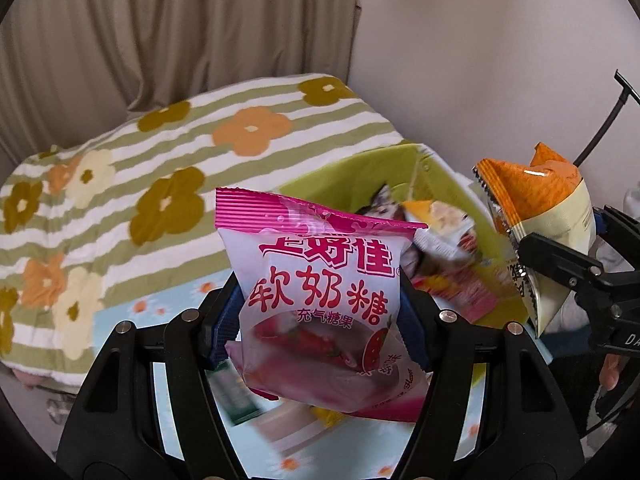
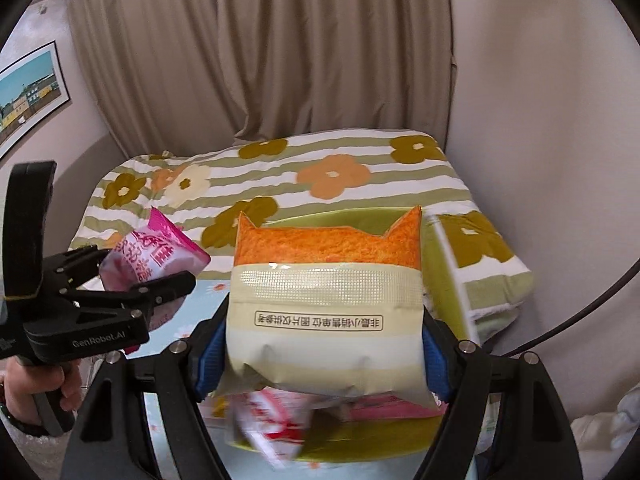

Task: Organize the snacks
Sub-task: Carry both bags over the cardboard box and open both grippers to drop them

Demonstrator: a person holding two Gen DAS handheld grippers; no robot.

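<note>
Each claw grasps a snack, the left claw a pink candy bag, the right claw an orange-topped bag, both above the green box toward the bed's right edge.

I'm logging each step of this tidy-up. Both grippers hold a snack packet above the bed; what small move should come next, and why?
Probably carry the pink candy packet, clamped in the left gripper, over the green box and release it there. The box sits open just beyond it with other snacks already inside, and the right gripper is occupied with the orange-topped packet.
</note>
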